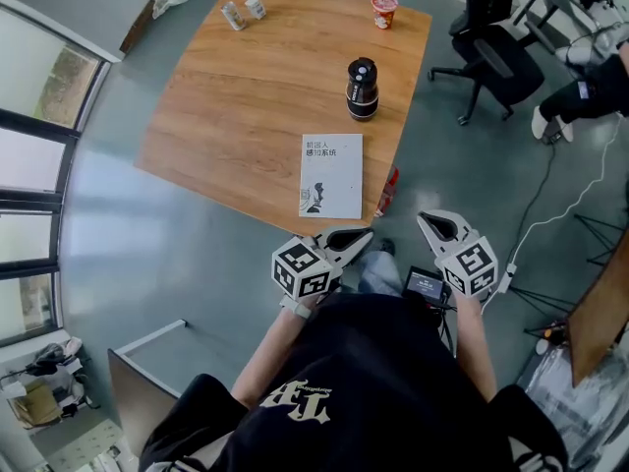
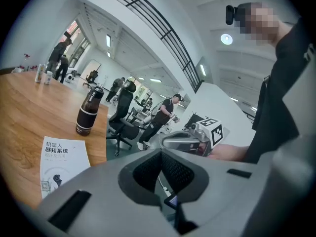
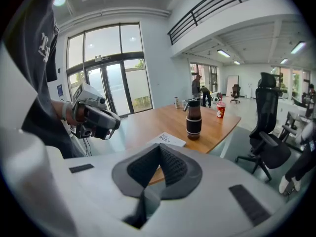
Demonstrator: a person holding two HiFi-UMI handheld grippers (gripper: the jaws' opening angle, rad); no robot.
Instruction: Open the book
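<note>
A thin white book (image 1: 331,174) lies closed near the front edge of the wooden table (image 1: 236,106), its cover up. It also shows at the lower left of the left gripper view, book (image 2: 61,159), and small past the jaws in the right gripper view, book (image 3: 169,139). My left gripper (image 1: 362,238) is shut and empty, hanging just off the table's front edge below the book. My right gripper (image 1: 430,226) is shut and empty too, further right, over the floor. Neither touches the book.
A dark bottle (image 1: 362,88) stands just behind the book. A red cup with a straw (image 1: 384,10) and two small cans (image 1: 243,12) sit at the far edge. Black office chairs (image 1: 493,47) stand to the right; people are farther back in the room.
</note>
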